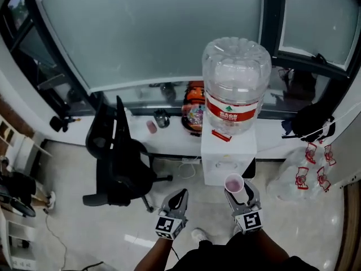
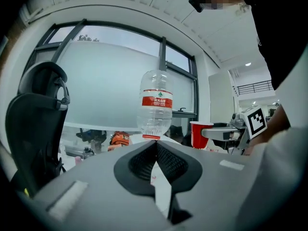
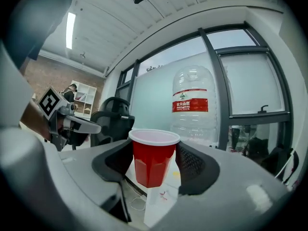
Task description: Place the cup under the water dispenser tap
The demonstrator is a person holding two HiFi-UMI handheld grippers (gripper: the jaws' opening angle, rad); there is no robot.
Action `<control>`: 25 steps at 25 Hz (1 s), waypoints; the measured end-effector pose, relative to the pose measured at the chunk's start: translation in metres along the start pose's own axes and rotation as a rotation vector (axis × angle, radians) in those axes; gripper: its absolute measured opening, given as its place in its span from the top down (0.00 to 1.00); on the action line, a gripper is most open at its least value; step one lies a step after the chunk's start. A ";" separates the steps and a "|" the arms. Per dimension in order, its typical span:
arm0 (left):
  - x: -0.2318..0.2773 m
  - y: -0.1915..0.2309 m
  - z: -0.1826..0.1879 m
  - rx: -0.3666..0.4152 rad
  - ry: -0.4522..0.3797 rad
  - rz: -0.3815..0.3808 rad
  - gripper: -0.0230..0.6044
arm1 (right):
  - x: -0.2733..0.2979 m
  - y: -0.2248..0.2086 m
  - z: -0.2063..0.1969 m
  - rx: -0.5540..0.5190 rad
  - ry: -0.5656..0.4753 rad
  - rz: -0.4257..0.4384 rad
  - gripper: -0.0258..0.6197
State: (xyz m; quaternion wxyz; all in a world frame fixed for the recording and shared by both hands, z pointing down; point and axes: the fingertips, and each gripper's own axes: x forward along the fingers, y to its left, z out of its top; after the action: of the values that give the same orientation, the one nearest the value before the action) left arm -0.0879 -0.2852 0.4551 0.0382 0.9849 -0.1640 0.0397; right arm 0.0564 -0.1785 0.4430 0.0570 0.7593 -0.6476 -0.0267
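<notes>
While the right gripper (image 1: 235, 193) points level toward the water dispenser (image 1: 228, 151), its jaws pinch a red plastic cup (image 3: 153, 161) by the sides, just below the white rim. The cup stands upright with its mouth open upward, and its inside looks pale and empty. It sits in front of the dispenser's white cabinet and short of it, with floor showing between them in the right gripper view. The taps on the cabinet front seem to be the two small marks above the cup in the head view, though they are too small to tell for sure. An upturned clear water bottle (image 1: 237, 83) with a red label sits on top of the cabinet.

The left gripper (image 1: 179, 196) is held beside the right one, apart from it and also level. Its jaws are pressed together with nothing between them.

A black office chair (image 1: 115, 162) stands on the pale floor to the left of the dispenser. Behind it, a low ledge runs under the frosted window and carries an orange object (image 1: 193, 107). White plastic bags (image 1: 307, 174) with red print lie to the right of the dispenser.
</notes>
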 end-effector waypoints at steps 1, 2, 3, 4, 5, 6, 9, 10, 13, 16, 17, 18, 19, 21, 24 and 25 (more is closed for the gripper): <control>0.004 -0.002 -0.001 -0.002 0.012 -0.016 0.94 | -0.001 0.000 0.000 -0.010 0.005 -0.012 0.53; 0.007 -0.005 -0.003 -0.006 0.025 -0.028 0.94 | -0.004 0.000 -0.001 -0.016 0.012 -0.022 0.53; 0.009 -0.006 -0.006 -0.004 0.033 -0.030 0.94 | -0.007 -0.001 -0.005 -0.015 0.020 -0.033 0.53; 0.011 -0.006 -0.011 0.005 0.034 -0.022 0.94 | -0.010 -0.003 -0.009 -0.008 0.029 -0.044 0.53; 0.014 -0.004 -0.015 0.012 0.034 -0.009 0.94 | -0.012 -0.007 -0.013 -0.002 0.038 -0.053 0.53; 0.018 -0.003 -0.020 0.013 0.038 0.001 0.94 | -0.014 -0.011 -0.017 0.004 0.047 -0.062 0.53; 0.033 -0.010 -0.030 -0.010 0.075 -0.001 0.94 | -0.015 -0.026 -0.036 0.024 0.066 -0.090 0.53; 0.038 -0.014 -0.034 -0.018 0.086 -0.012 0.94 | -0.014 -0.031 -0.043 0.027 0.069 -0.099 0.53; 0.056 -0.020 -0.059 -0.033 0.098 -0.044 0.94 | -0.006 -0.044 -0.066 0.030 0.066 -0.122 0.53; 0.073 -0.029 -0.081 -0.035 0.143 -0.065 0.94 | 0.000 -0.051 -0.096 0.043 0.076 -0.136 0.53; 0.079 -0.032 -0.090 -0.036 0.162 -0.072 0.94 | 0.003 -0.054 -0.106 0.047 0.075 -0.140 0.53; 0.085 -0.034 -0.099 -0.036 0.161 -0.080 0.94 | 0.006 -0.056 -0.115 0.052 0.069 -0.144 0.53; 0.092 -0.036 -0.106 -0.037 0.137 -0.088 0.94 | 0.010 -0.058 -0.125 0.059 0.062 -0.148 0.53; 0.104 -0.037 -0.123 -0.047 0.089 -0.098 0.94 | 0.017 -0.063 -0.148 0.077 0.062 -0.155 0.53; 0.111 -0.039 -0.164 -0.067 0.170 -0.098 0.94 | 0.023 -0.066 -0.190 0.085 0.083 -0.156 0.53; 0.111 -0.039 -0.176 -0.069 0.189 -0.097 0.94 | 0.024 -0.067 -0.204 0.080 0.091 -0.154 0.53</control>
State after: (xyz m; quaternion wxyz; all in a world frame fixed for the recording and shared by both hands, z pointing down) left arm 0.0183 -0.2684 0.6381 0.0892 0.9816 -0.1132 0.1249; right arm 0.1489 -0.1811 0.6381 0.0537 0.8089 -0.5848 0.0293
